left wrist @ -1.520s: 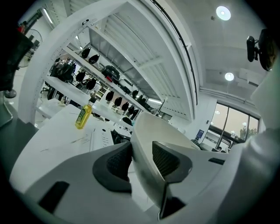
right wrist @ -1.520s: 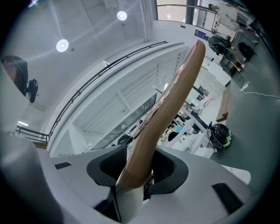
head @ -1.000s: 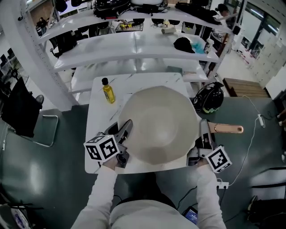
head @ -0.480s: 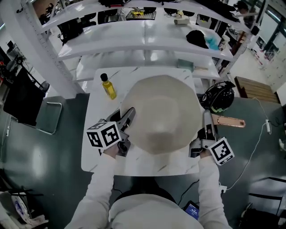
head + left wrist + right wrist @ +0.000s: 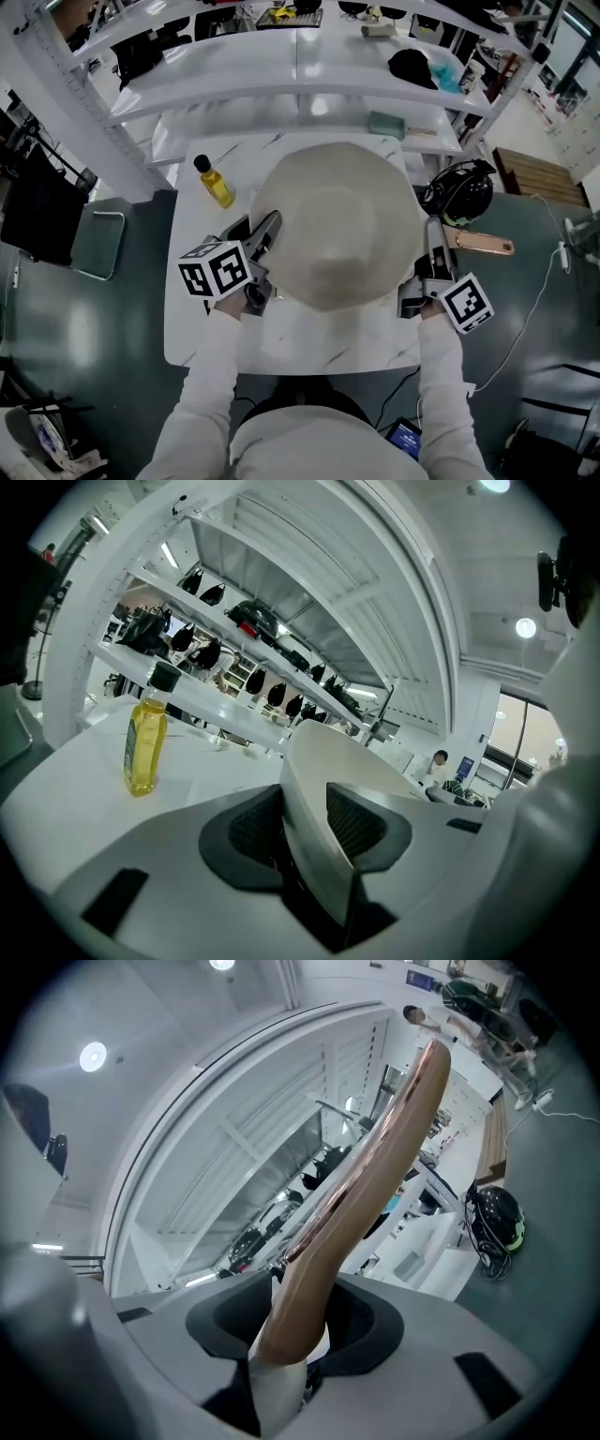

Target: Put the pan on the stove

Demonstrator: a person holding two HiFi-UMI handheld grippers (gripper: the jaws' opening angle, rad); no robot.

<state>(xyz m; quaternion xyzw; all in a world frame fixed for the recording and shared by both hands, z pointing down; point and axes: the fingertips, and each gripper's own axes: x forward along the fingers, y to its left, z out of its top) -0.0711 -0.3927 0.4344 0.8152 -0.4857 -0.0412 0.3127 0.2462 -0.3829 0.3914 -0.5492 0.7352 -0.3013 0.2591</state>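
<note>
- The left gripper (image 5: 305, 834) has its fingers (image 5: 246, 832) clamped on the thin cream rim (image 5: 314, 780) of the pan (image 5: 333, 225); the wall rises straight up from between them
- The right gripper (image 5: 298, 1324) has its dark pads (image 5: 367, 1324) closed on the pan's copper-coloured handle (image 5: 375, 1166), which runs up and away from the fingertips
- The pan spans from the left fingers to the right ones, its round body just inside both pairs of tips, and the handle's free end sticks out to the right, beyond the right fingers
- Seen from the head, the pan covers the middle of the white table (image 5: 281, 342); whether it touches the top cannot be told
- A yellow bottle (image 5: 215, 182) with a black cap stands upright on the table, ahead of the left fingers and to their left, clear of the pan
- A black helmet (image 5: 459, 192) sits off the table, ahead of the right fingers
</note>
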